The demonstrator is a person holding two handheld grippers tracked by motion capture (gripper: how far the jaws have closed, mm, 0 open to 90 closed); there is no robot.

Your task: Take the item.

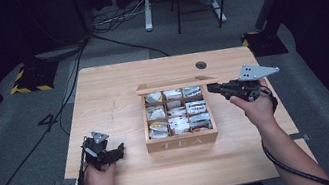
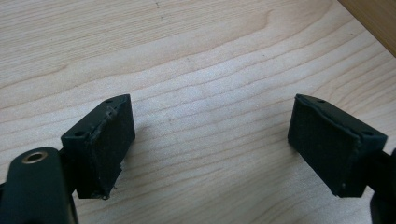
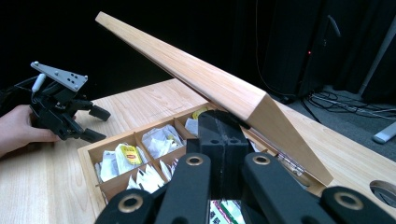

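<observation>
Pale wooden table (image 1: 112, 96) holds the tea box (image 1: 182, 142) centrally, lid (image 3: 205, 84) half raised. My right fingers (image 3: 224, 140), clenched together, should push the lid gently; left fingers (image 2: 105, 144) rest released nearby.

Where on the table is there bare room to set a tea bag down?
Bare wood lies left of the tea box, between it and the left gripper, and along the table's far edge behind the lid. The box's right side is crowded by the right gripper.
</observation>
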